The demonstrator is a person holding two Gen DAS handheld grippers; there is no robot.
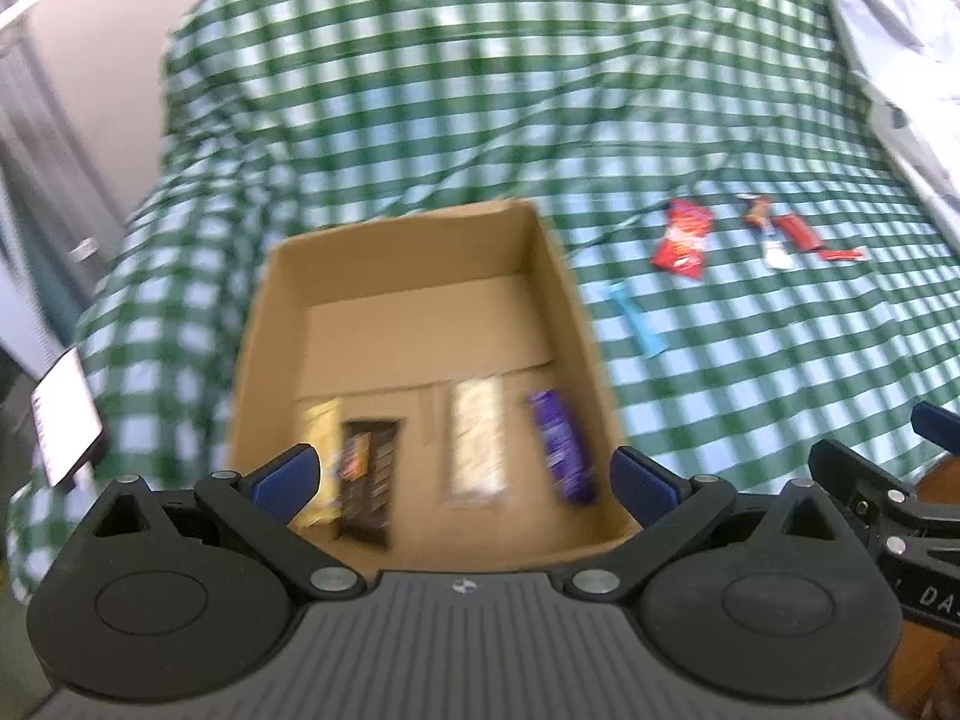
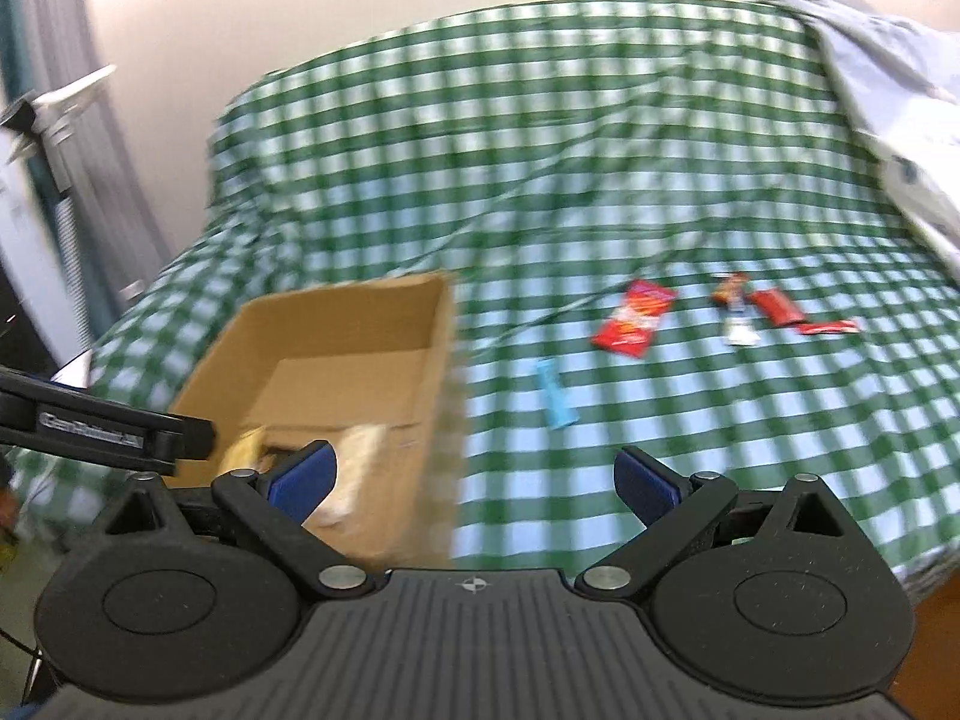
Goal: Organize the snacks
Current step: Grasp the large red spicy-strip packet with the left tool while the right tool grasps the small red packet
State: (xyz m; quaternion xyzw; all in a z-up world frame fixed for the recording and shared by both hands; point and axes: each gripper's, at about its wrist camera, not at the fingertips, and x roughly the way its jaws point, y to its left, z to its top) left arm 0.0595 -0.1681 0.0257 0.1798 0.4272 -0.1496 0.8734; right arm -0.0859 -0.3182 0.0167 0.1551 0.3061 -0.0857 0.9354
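An open cardboard box [image 1: 558, 276] sits on a green checked cloth [image 1: 420, 90]. Inside it lie a yellow packet [image 1: 321, 432], a dark bar [image 1: 369, 480], a pale wrapped bar [image 1: 477, 444] and a purple bar [image 1: 561, 450]. My left gripper [image 1: 465, 477] hangs open over the box's near end, holding nothing. To the right on the cloth lie a light blue bar [image 2: 555, 399], a red packet [image 2: 633, 318], a small orange-and-white snack [image 2: 735, 312] and red bars [image 2: 780, 309]. My right gripper [image 2: 474, 477] is open and holds nothing, over the box's right wall [image 2: 444, 372].
A phone with a lit screen [image 1: 66, 414] lies at the cloth's left edge. Pale bedding [image 2: 900, 120] is heaped at the far right. A wall and a stand [image 2: 54, 138] rise at the left. Both views are motion-blurred.
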